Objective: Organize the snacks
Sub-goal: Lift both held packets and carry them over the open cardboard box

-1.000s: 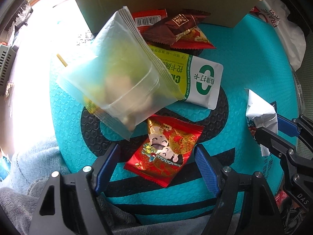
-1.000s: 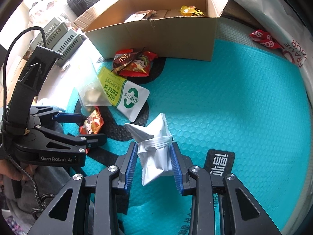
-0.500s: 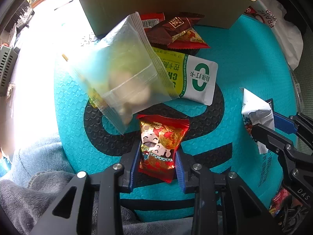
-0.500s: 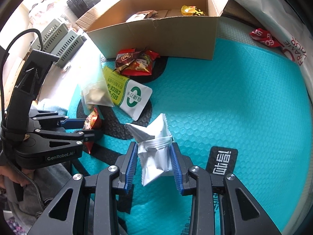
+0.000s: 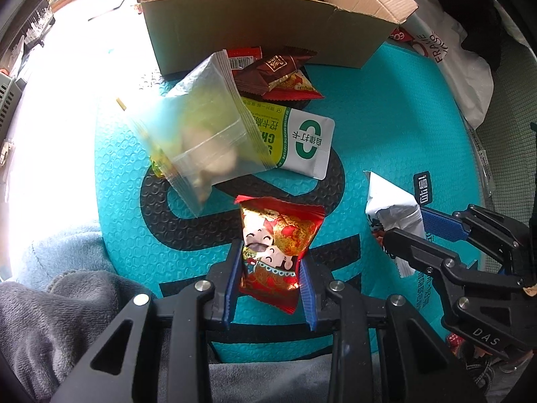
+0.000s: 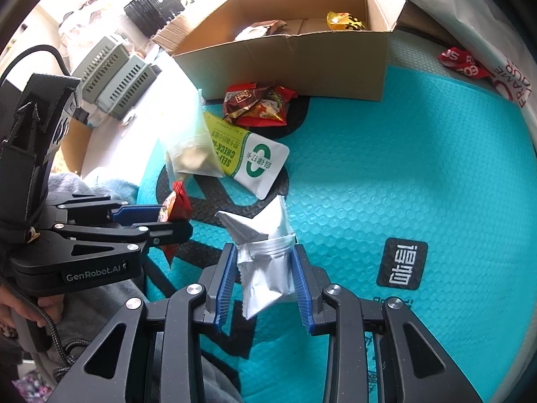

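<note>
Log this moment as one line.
left gripper: shut on red snack packet | right gripper: shut on white pouch | cardboard box: open

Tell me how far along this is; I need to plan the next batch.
Partly done: a few snacks already lie in the box. In hand: left gripper grips a red packet, right gripper a white packet. Left on the mat: clear bag, green-white sachet, two wrappers.

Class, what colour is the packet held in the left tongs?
Red packet with gold cartoon figures; clearest in the left wrist view.
</note>
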### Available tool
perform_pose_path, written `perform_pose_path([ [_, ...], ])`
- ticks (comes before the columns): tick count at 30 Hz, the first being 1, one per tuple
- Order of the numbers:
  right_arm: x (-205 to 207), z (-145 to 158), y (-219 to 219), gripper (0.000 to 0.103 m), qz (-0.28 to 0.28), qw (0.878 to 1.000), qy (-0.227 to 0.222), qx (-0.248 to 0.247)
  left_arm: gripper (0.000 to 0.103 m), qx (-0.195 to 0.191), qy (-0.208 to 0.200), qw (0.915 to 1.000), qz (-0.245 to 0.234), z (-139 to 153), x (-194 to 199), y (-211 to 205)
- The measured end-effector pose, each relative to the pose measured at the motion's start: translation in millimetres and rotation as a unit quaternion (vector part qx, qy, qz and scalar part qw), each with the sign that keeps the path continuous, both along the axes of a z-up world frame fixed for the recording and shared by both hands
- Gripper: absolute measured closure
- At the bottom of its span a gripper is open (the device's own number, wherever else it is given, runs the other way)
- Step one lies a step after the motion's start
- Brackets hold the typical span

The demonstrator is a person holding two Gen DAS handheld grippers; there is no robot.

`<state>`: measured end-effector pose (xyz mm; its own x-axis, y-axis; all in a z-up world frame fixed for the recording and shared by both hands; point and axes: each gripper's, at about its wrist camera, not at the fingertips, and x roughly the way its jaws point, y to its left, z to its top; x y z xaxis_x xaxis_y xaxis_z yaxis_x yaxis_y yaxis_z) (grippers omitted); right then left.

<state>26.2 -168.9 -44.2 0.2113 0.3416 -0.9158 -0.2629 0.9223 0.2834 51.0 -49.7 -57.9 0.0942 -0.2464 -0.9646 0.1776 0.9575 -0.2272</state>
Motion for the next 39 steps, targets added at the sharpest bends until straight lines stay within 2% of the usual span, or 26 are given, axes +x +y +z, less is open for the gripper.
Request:
perform_pose_path([
  [8, -5, 9, 14, 0.071, 0.015, 1.000, -0.002, 0.014, 0.073, -0.015, -0.032, 0.9994, 0.002, 27, -5, 7],
  [11, -2, 17, 18, 0.071, 0.018, 1.000, -0.010, 0.017, 0.073, -0.009, -0.057, 0.9983, -0.006, 44, -1, 9],
  [15, 6, 35, 19, 0.071, 0.018, 0.999, -0.030, 0.021, 0.073, -0.024, -0.078, 0.9966, -0.001, 68, 6, 16],
  [21, 27, 74, 18, 0.071, 0.028, 0.996, -0.085, 0.022, 0.073, -0.041, -0.120, 0.9919, 0.000, 110, 28, 23],
  [32, 80, 150, 18, 0.071, 0.031, 0.983, -0.175, 0.036, 0.073, -0.055, -0.204, 0.9774, 0.001, 188, 84, 18],
  [39, 113, 169, 12, 0.071, 0.019, 0.980, -0.193, 0.034, 0.072, -0.045, -0.225, 0.9732, -0.009, 205, 121, 3],
])
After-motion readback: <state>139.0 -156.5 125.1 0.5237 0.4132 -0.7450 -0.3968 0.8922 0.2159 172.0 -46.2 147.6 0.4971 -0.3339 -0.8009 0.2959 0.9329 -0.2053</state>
